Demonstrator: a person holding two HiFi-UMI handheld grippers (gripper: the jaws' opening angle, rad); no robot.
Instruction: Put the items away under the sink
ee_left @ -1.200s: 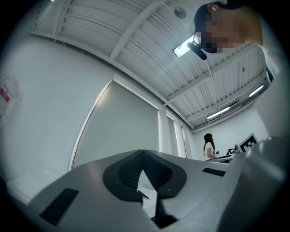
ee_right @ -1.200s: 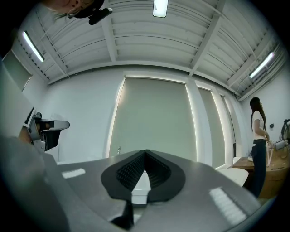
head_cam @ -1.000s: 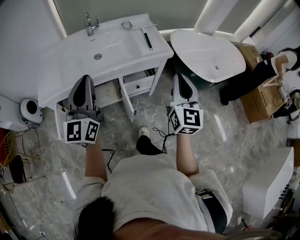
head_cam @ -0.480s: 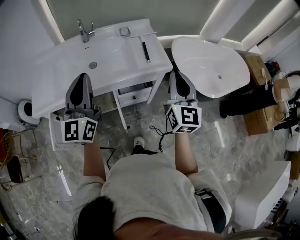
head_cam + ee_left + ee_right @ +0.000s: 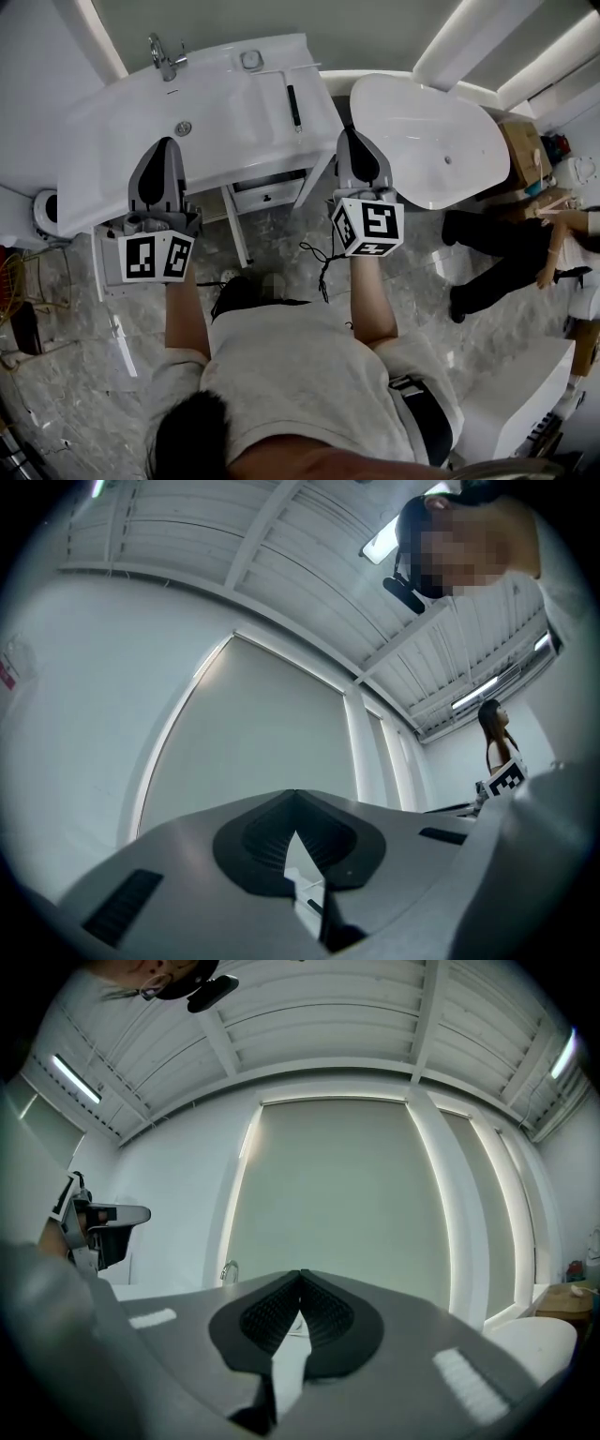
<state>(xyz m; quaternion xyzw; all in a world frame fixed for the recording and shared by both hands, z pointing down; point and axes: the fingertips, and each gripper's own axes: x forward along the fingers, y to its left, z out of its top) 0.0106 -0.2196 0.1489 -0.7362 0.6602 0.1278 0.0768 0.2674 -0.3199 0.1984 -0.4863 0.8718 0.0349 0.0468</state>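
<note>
The white sink vanity (image 5: 112, 141) stands ahead with a chrome faucet (image 5: 164, 54) at its back. On its right counter lie a slim dark stick-like item (image 5: 293, 101) and a small ring-shaped item (image 5: 250, 61). Below the counter a drawer front (image 5: 267, 194) shows. My left gripper (image 5: 164, 143) hovers over the basin's front edge, shut and holding nothing. My right gripper (image 5: 351, 134) is at the vanity's right corner, also shut and holding nothing. In the left gripper view the left gripper (image 5: 294, 797) points at a pale wall. In the right gripper view the right gripper (image 5: 301, 1274) points there too.
A white bathtub (image 5: 441, 103) sits right of the vanity. A person in black (image 5: 506, 258) is on the floor at the right, near a cardboard box (image 5: 525, 141). A black cable (image 5: 317, 267) lies on the marble floor. A white box (image 5: 525, 394) stands lower right.
Both grippers have moved forward to the vanity, now over its front edge. The person at the right has shifted lower in the head view.
</note>
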